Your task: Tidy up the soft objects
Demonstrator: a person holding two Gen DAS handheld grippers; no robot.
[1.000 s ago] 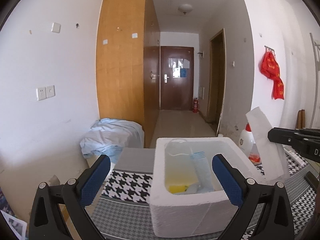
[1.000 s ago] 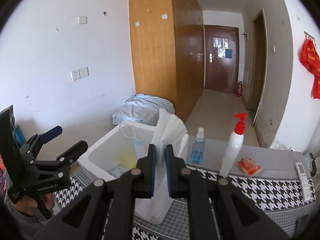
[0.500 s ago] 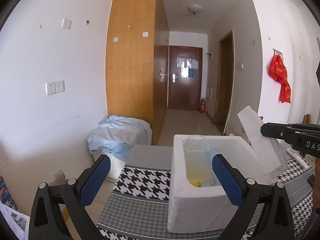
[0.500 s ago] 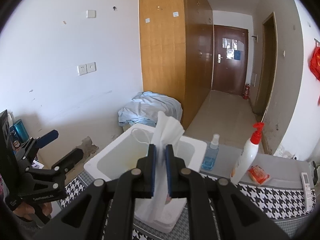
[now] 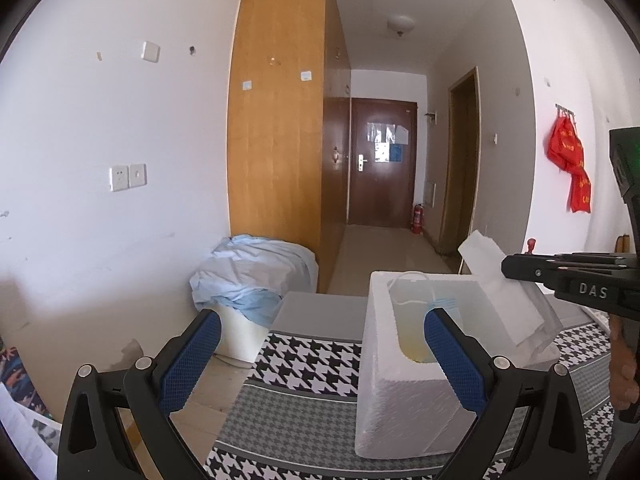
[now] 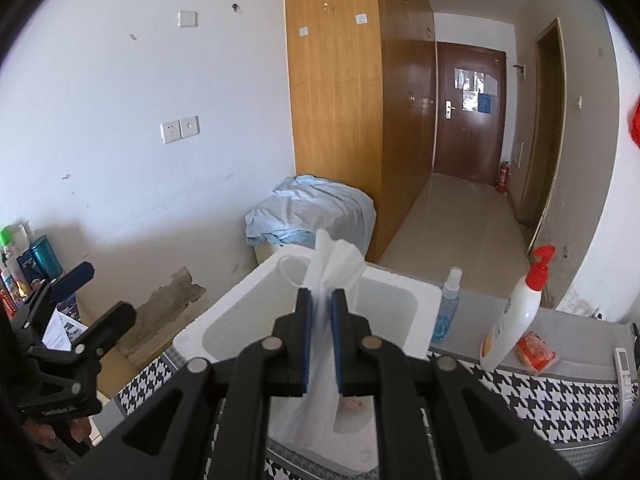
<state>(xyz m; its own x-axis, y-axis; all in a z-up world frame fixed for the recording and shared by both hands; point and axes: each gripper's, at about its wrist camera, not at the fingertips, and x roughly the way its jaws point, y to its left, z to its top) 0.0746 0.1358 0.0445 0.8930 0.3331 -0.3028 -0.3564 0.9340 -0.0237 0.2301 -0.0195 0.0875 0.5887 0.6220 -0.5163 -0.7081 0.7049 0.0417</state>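
Note:
My right gripper point(image 6: 321, 304) is shut on a white soft tissue pack point(image 6: 326, 364), with a tissue sticking up above the pads. It hangs over the near edge of the white foam box point(image 6: 394, 286). In the left wrist view the same pack point(image 5: 506, 300) leans over the box's right rim point(image 5: 404, 396), held by the right gripper point(image 5: 516, 268). A blue face mask point(image 5: 434, 304) with white loops lies inside the box. My left gripper point(image 5: 320, 360) is open and holds nothing, left of the box; it is also at the left edge of the right wrist view as the left gripper point(image 6: 104, 292).
The box stands on a houndstooth cloth point(image 6: 560, 400). Behind it are a blue spray bottle point(image 6: 448, 304), a white pump bottle with a red top point(image 6: 516, 312), an orange packet point(image 6: 536, 352) and a remote point(image 6: 624, 360). A blue sheet covers a bin point(image 5: 256, 276) by the wall.
The left gripper has drifted left, so the box now sits at the right of its view. The right gripper has also shifted left, still shut on the tissue pack.

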